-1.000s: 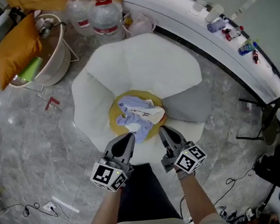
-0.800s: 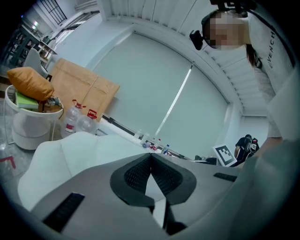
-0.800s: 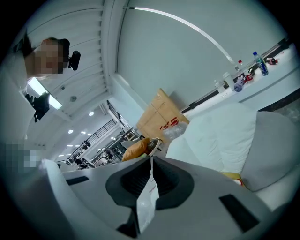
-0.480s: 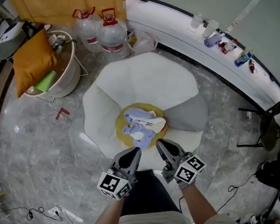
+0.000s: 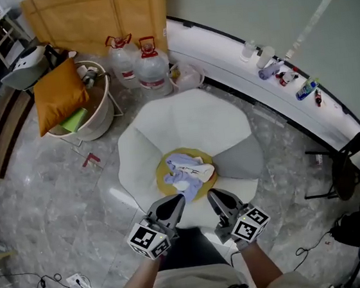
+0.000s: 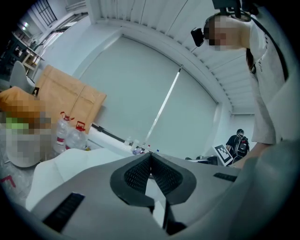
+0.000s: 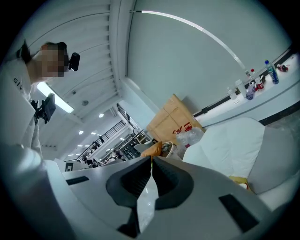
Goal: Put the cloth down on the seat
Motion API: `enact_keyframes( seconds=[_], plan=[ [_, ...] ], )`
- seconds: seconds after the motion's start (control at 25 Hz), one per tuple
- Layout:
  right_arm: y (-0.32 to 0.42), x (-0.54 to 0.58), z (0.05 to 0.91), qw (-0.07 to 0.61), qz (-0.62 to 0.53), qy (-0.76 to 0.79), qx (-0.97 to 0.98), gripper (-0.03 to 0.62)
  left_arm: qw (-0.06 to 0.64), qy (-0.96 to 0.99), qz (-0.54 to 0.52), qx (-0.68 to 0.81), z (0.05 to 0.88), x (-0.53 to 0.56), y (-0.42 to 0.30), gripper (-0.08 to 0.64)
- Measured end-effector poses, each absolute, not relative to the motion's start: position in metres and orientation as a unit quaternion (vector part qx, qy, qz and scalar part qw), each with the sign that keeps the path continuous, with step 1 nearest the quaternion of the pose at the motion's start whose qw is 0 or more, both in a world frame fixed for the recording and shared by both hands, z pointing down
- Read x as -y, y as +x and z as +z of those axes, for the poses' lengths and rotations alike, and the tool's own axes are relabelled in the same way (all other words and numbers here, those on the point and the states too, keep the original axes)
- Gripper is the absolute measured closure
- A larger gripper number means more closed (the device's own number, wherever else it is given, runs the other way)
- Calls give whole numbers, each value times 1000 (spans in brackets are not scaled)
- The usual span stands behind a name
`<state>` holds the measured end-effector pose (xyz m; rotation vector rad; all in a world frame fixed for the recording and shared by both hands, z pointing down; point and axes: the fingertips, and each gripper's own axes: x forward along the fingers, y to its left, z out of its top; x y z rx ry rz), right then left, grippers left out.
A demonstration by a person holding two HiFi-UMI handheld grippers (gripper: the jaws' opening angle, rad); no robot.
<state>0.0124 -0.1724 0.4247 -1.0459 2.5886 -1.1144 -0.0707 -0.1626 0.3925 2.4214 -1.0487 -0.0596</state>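
Left tongs (image 5: 172,203) and right tongs (image 5: 213,197), both clenched on nothing, have risen clear of the cloth (image 5: 188,171). The cloth lies crumpled on the yellow cushion (image 5: 164,176) at the centre of the white seat (image 5: 183,117). Placement appears complete; the tongs hover off the seat's front edge.

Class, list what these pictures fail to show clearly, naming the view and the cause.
- cloth on the seat: head view, too small to tell its print.
- bottles on the ledge: head view, labels too small to read.
- cardboard sheet: head view, top cut off by the upper edge.
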Motion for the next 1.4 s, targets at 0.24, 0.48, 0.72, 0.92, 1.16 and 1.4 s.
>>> enact_keyframes(
  seconds=[0.24, 0.48, 0.72, 0.92, 1.16, 1.4],
  plan=[
    [3, 146, 389, 66, -366, -322, -871, 568, 241, 896, -29, 372, 357, 145, -66, 546],
    [4, 132, 364, 60, -346, -315, -881, 572, 232, 904, -26, 358, 332, 128, -65, 546],
    [8, 128, 346, 48, -328, -313, -890, 574, 205, 909, -20, 361, 316, 128, -77, 546],
    [7, 124, 336, 49, -323, -312, -892, 574, 196, 910, -20, 364, 304, 128, -87, 546],
    [0, 120, 323, 50, -315, -298, -900, 574, 196, 910, -29, 364, 296, 119, -89, 546],
    [-6, 116, 321, 52, -314, -291, -902, 575, 194, 913, -26, 359, 296, 109, -89, 546]
  ],
)
